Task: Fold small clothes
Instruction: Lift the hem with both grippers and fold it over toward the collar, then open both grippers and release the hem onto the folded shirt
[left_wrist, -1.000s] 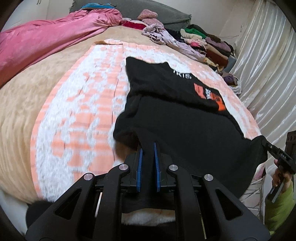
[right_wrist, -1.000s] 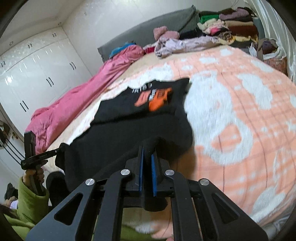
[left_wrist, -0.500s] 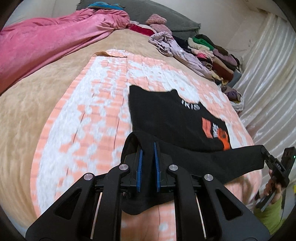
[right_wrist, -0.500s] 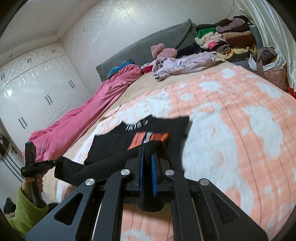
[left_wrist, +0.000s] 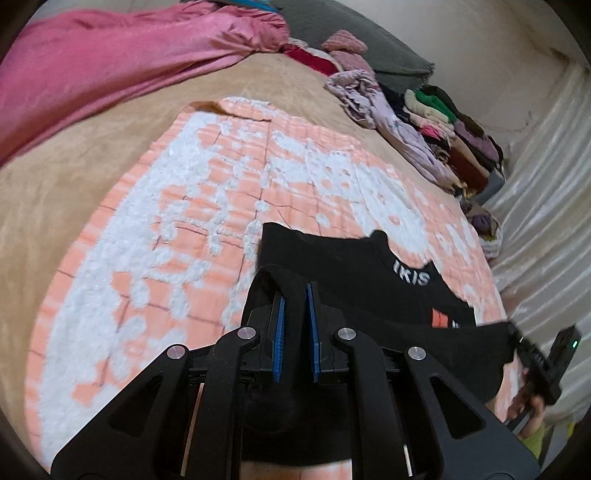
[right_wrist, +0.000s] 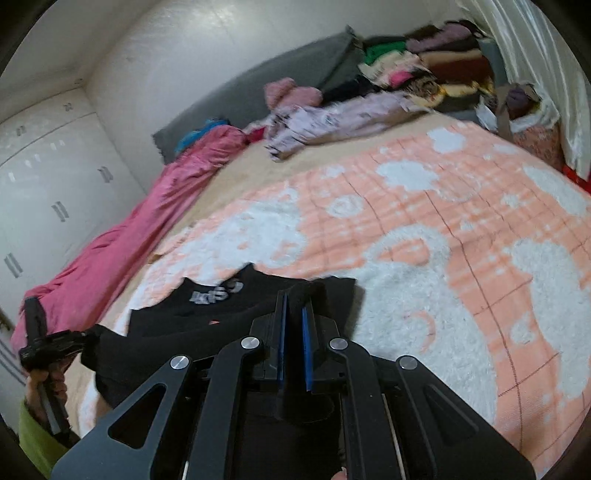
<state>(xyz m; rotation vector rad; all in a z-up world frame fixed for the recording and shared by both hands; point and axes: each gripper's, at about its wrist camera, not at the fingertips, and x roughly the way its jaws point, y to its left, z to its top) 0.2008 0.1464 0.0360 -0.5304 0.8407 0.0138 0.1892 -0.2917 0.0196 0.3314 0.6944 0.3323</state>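
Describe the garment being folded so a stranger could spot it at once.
On the orange-and-white blanket covering the bed, look at the near end. The black T-shirt lies there, its near edge lifted by both hand-held grippers. It is the only black garment on the blanket, with white lettering and an orange print.

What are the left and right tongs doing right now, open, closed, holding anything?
Left tongs: closed on a bottom corner of the black T-shirt.
Right tongs: closed on the T-shirt's other bottom corner.
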